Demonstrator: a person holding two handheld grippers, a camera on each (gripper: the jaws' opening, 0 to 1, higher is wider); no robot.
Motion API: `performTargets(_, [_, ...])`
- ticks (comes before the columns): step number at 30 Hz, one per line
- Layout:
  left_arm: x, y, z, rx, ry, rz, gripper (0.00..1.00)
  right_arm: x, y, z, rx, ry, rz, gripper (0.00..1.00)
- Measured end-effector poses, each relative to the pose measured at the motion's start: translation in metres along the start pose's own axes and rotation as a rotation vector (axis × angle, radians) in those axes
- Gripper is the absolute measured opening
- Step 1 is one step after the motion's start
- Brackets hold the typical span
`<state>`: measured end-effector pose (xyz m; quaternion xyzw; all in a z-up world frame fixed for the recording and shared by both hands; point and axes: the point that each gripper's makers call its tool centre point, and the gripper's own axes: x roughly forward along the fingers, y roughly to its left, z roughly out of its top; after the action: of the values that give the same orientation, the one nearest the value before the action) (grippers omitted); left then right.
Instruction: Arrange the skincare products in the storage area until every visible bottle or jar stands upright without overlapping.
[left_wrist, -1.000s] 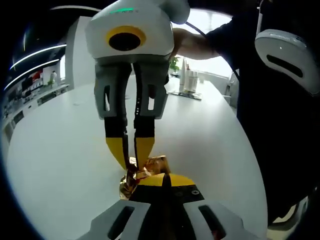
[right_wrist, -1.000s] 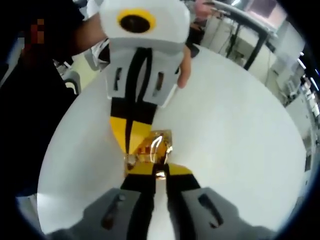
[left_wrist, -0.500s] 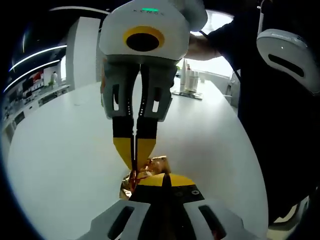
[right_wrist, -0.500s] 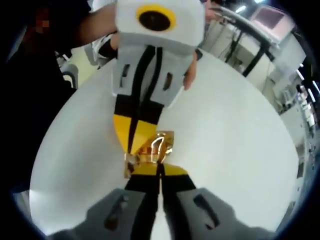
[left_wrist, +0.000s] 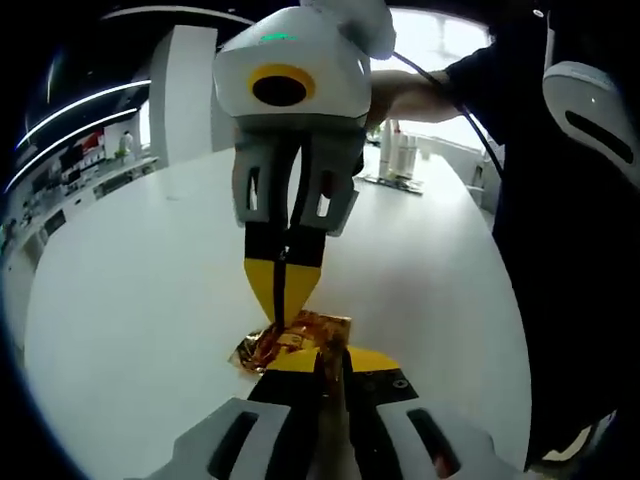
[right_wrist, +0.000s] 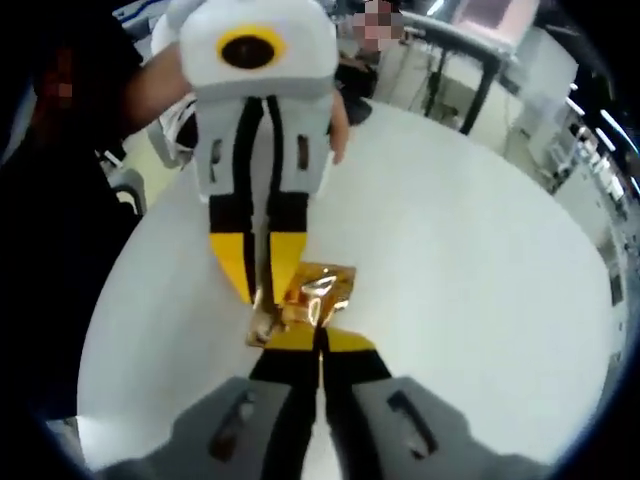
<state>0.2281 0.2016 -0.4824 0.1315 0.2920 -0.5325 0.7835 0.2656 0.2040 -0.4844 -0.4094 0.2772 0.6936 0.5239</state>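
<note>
A crumpled gold foil sachet (left_wrist: 292, 338) lies on the white table (left_wrist: 130, 300), and the two grippers meet over it head-on. At the bottom of the left gripper view, my left gripper (left_wrist: 322, 356) is shut on the sachet's near edge. My right gripper (left_wrist: 283, 306) comes down from above with its yellow fingertips pressed together on the far edge. In the right gripper view the sachet (right_wrist: 318, 288) sits between my right gripper (right_wrist: 320, 338), shut on it, and the left gripper (right_wrist: 262, 290). Several pale skincare bottles (left_wrist: 397, 155) stand upright far back on the table.
The bottles stand on a small tray (left_wrist: 385, 183) near the table's far edge. A person in dark clothes (left_wrist: 560, 300) stands at the right side of the table. Shelves and furniture (right_wrist: 480, 80) lie beyond the round table.
The right gripper's fingertips, slightly apart a second ago, have closed together on the sachet. Both cameras shifted a little; the sachet stays between the grippers.
</note>
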Motion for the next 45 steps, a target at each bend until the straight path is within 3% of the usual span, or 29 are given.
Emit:
performTargets(10, [-0.008, 0.002, 0.002, -0.009, -0.009, 0.063, 0.14, -0.005, 0.003, -0.005, 0.090, -0.055, -0.011, 0.00])
performTargets(21, [-0.023, 0.007, 0.022, -0.087, -0.139, 0.116, 0.14, -0.018, -0.006, -0.016, 0.204, -0.120, -0.046, 0.00])
performTargets(37, [-0.021, 0.008, 0.021, -0.141, -0.165, 0.152, 0.14, -0.039, 0.004, -0.030, 0.364, -0.239, -0.130, 0.00])
performTargets(45, [-0.024, 0.010, 0.021, -0.200, -0.214, 0.165, 0.14, -0.051, 0.008, -0.027, 0.449, -0.333, -0.191, 0.00])
